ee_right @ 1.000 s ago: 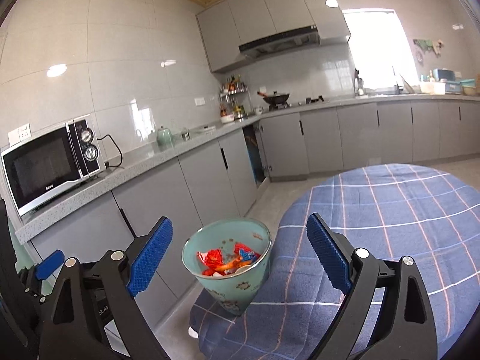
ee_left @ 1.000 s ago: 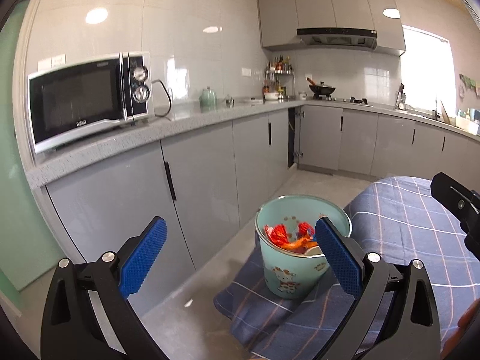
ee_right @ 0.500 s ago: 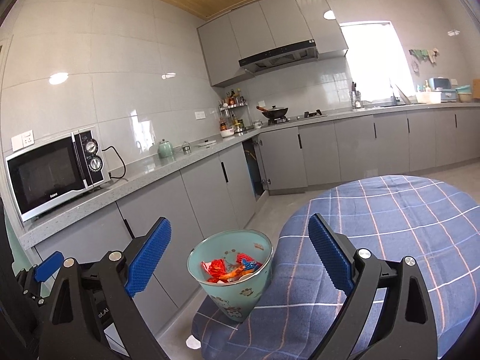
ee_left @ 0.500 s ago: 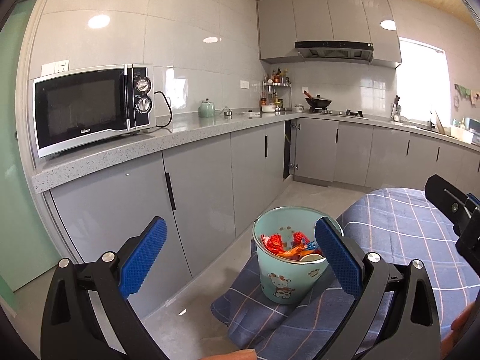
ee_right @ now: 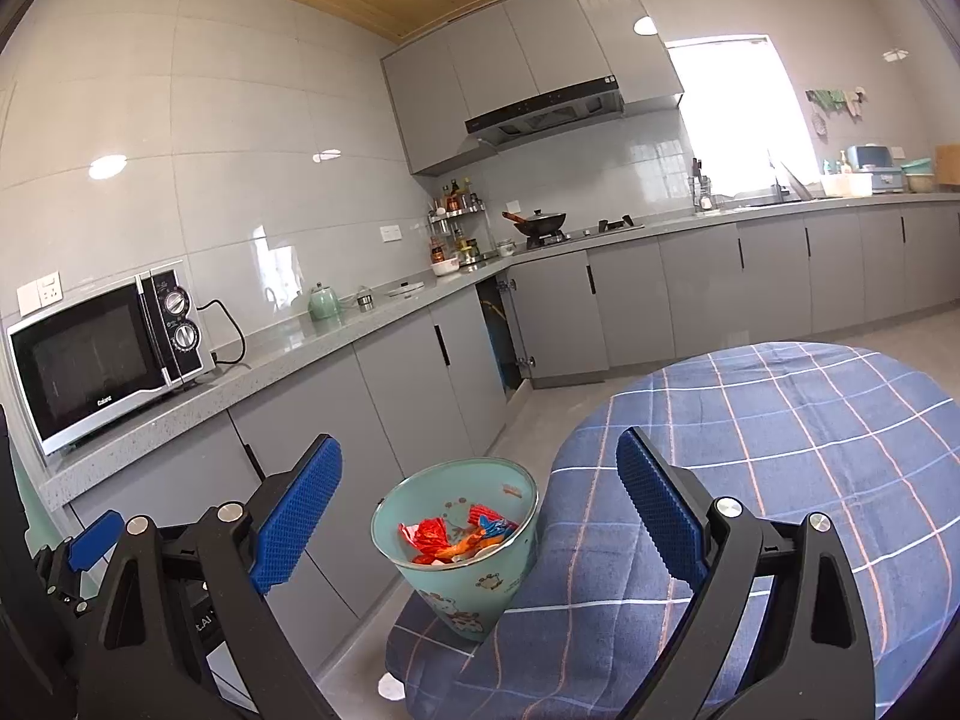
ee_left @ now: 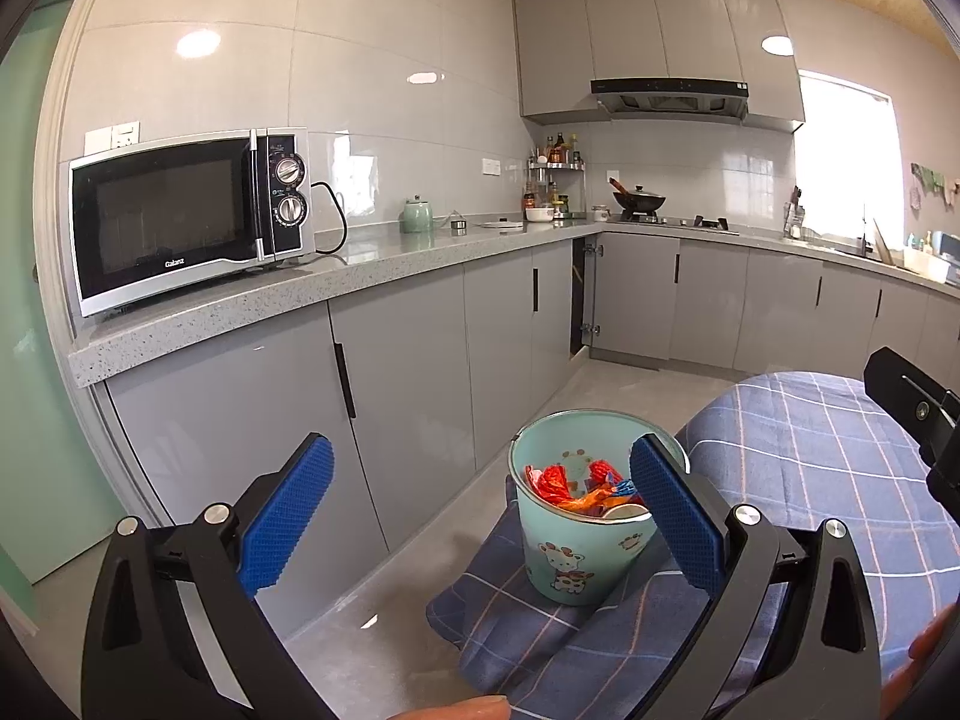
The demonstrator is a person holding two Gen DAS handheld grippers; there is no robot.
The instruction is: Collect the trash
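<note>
A light-green trash bin (ee_left: 576, 558) with a cartoon print stands at the left edge of a table under a blue checked cloth (ee_left: 810, 468). It holds red, orange and blue wrappers (ee_left: 576, 489). My left gripper (ee_left: 480, 516) is open and empty, above and short of the bin. In the right wrist view the bin (ee_right: 462, 564) with its wrappers (ee_right: 456, 537) sits between the open, empty fingers of my right gripper (ee_right: 480, 516), further off. The tablecloth (ee_right: 780, 450) spreads to the right.
Grey cabinets (ee_left: 408, 372) under a speckled counter (ee_left: 252, 306) run along the left, with a microwave (ee_left: 186, 216) on top. A wok (ee_left: 639, 201) sits on the stove at the far corner. Floor (ee_left: 384, 612) lies between table and cabinets.
Both grippers have lifted and tilted up, so the bin sits lower in each view and more ceiling shows. Both stay open. The bin has not moved.
</note>
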